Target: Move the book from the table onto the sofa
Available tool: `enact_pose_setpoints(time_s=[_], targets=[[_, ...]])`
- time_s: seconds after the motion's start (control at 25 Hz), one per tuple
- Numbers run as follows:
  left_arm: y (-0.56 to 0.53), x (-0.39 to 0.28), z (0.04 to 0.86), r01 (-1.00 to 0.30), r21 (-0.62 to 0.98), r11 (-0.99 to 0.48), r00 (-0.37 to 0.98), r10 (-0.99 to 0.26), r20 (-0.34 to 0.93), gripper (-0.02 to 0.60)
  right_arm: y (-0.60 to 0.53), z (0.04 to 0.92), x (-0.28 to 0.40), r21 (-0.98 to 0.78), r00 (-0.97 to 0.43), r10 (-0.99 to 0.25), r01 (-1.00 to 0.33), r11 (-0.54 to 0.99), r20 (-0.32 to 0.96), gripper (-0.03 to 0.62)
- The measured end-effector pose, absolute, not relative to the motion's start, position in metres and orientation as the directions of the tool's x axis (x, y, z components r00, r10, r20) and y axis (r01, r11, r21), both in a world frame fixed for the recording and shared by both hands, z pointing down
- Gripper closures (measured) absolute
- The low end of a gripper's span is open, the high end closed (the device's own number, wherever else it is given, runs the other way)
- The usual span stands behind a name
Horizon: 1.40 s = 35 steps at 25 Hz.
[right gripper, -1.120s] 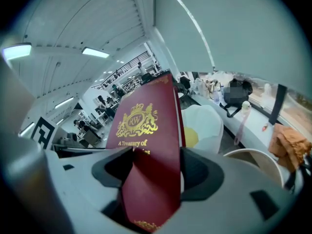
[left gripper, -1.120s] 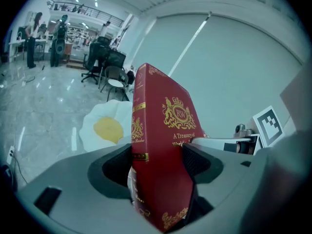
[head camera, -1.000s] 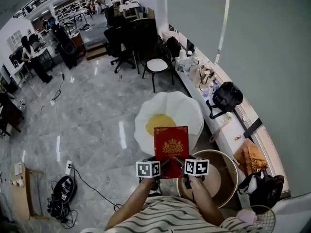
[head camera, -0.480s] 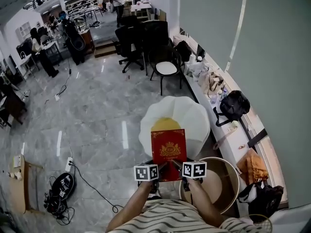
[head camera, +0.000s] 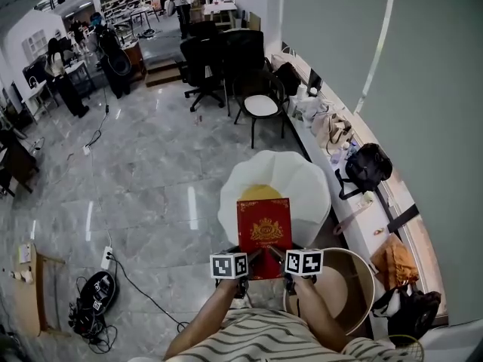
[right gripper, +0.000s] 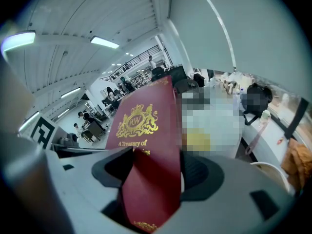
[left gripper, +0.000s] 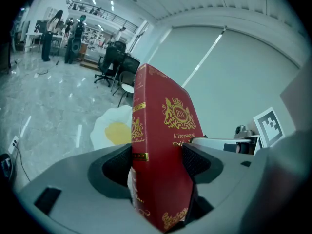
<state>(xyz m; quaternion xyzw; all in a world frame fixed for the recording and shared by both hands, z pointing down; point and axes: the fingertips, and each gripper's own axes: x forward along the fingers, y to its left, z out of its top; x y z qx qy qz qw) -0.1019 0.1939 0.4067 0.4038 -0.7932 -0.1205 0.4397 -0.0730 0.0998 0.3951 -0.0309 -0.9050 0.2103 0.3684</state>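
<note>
A red book point(head camera: 264, 231) with a gold crest is held in the air in front of the person, over the near edge of the white sofa point(head camera: 306, 187) with a yellow centre. My left gripper point(head camera: 252, 258) is shut on the book's lower left corner. My right gripper point(head camera: 278, 256) is shut on its lower right corner. In the left gripper view the book point(left gripper: 161, 145) stands upright, spine facing the camera, between the left gripper's point(left gripper: 157, 162) pads. In the right gripper view the book's cover point(right gripper: 146, 150) fills the gap of the right gripper point(right gripper: 153, 172).
A round wooden table point(head camera: 361, 256) stands at the lower right, beside the sofa. A long white counter point(head camera: 355, 210) with bags runs along the right wall. Black office chairs point(head camera: 226, 59) stand further off. A cable and a black device point(head camera: 94, 296) lie on the marble floor at the left.
The person has carried the book forward; the sofa, table and chairs have shifted a little in the head view. Both grippers keep the same hold on the book.
</note>
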Motion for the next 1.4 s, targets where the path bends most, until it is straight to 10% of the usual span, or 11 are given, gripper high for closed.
enact_pose_setpoints(time_s=[1.4], targets=[[0.149,-0.239,0.422,-0.546,0.571,0.614,-0.232,-0.765,0.601,0.250,0.057,0.407,-0.206,-0.386,-0.726,0.162,-0.152,0.910,0.668,0.279]])
